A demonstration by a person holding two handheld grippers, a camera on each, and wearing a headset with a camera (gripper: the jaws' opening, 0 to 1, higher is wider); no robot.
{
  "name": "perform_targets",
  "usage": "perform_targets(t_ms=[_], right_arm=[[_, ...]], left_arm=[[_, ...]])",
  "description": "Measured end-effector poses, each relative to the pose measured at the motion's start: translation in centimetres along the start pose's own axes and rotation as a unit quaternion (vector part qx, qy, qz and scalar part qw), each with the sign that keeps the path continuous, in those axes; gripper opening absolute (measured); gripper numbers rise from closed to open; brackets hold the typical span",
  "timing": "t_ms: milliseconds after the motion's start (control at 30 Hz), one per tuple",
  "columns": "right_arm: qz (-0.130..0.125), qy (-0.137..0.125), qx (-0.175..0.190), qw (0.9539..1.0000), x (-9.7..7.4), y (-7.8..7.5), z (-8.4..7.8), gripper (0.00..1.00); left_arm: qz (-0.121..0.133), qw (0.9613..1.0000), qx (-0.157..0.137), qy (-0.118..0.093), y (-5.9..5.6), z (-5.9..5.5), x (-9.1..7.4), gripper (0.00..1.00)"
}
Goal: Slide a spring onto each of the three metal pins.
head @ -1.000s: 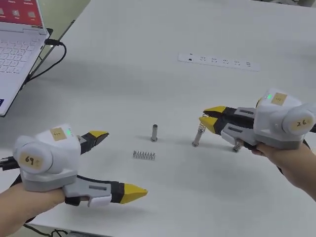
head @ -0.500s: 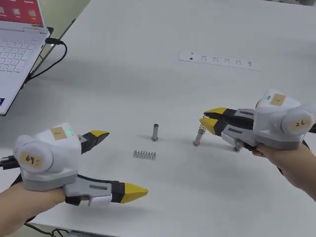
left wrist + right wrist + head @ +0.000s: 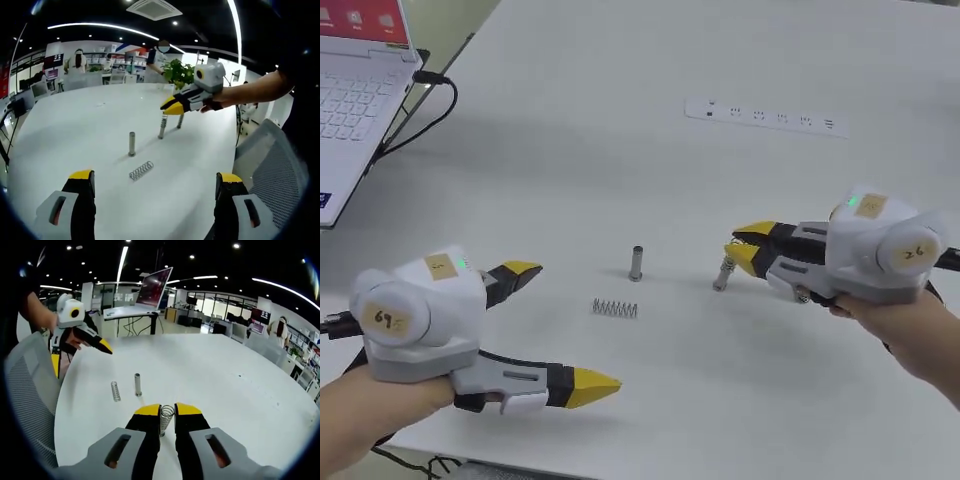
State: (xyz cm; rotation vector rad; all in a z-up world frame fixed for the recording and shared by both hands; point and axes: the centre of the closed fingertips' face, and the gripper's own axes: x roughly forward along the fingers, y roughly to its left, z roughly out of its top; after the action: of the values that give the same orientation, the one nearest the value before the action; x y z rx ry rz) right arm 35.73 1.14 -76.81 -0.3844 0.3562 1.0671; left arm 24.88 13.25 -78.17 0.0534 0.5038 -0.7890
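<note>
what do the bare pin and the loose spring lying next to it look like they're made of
The bare pin looks like metal, probably steel: smooth grey sheen with a bright highlight down its side. The loose spring looks like thin coiled wire, likely steel too: silvery, with small glints on the coils. Whether either is plated cannot be told.

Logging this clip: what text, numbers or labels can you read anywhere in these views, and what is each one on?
"69": round sticker on the left gripper.
"26": round label on the right gripper, shut on a spring.
Yellow tag on top of each gripper: too small to read.
Laptop screen, power strip markings: blurred, unreadable.
</note>
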Motion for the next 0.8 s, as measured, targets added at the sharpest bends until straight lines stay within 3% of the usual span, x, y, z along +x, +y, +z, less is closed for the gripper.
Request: perform_targets(t_ms=[800], right_arm=[[0.01, 0.037, -0.009, 0.9992, 1.1, 0.3, -2.3, 0.08]], left_arm=[[-0.002, 1.0, 0.001, 0.004, 0.0, -0.2, 0.1, 0.98]])
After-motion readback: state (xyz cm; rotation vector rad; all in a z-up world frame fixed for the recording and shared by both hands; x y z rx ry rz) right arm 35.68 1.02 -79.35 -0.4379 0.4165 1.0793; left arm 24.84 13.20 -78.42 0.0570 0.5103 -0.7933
